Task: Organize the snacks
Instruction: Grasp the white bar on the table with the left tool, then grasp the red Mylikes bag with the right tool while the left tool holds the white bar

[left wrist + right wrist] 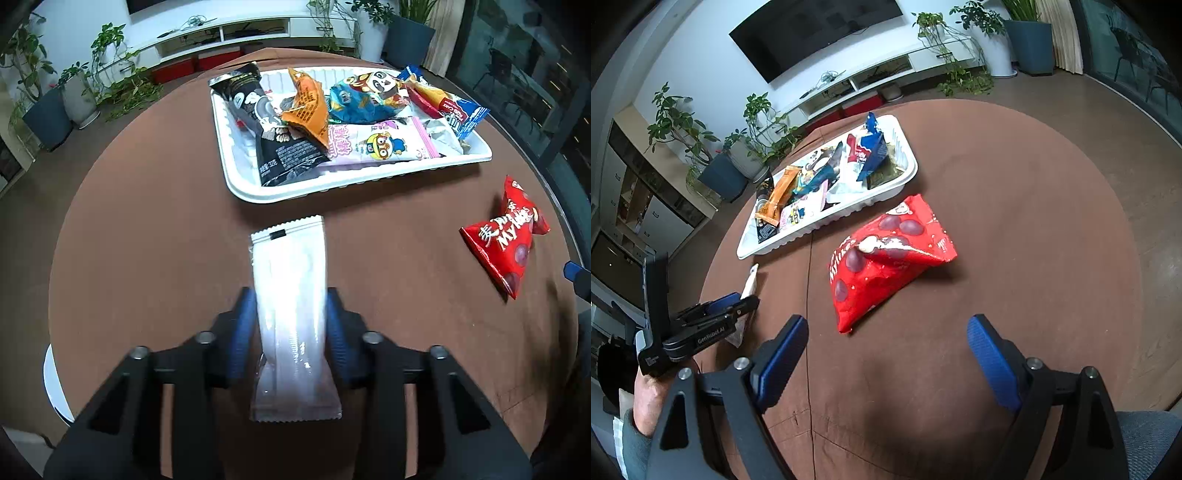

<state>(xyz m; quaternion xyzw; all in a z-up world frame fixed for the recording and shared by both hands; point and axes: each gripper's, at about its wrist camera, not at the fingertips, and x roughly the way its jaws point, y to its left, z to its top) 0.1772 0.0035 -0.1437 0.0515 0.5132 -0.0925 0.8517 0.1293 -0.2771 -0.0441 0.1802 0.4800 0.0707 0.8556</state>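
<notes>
White packet: we held a long, flat, glossy white packet (pixel 291 314) in our left gripper (pixel 291 306), above the brown table (pixel 147 221), just short of the tray.
Left fingers: our blue ribbed pads (pixel 243 325) pinched the packet across its middle, one on each long edge.
Packet axis: its long axis ran straight along our fingers, the crimped end with a black mark pointing toward the tray, the other sealed end back toward the camera.
White tray: a shallow rectangular white tray (pixel 332 186) with a ribbed rim lay ahead, heaped with a black pouch (pixel 266 129), an orange wrapper (pixel 308 107), a cartoon blue bag (pixel 365 99) and a pale pink packet (pixel 380 142).
Path: we saw bare cloth between packet and tray.
Red bag: a puffy, crinkled red bag (pixel 886 258) lay well to the right, near the tray's corner.
Right gripper: our right gripper (pixel 886 332) hung near the red bag, fingers spread wide, touching nothing.
</notes>
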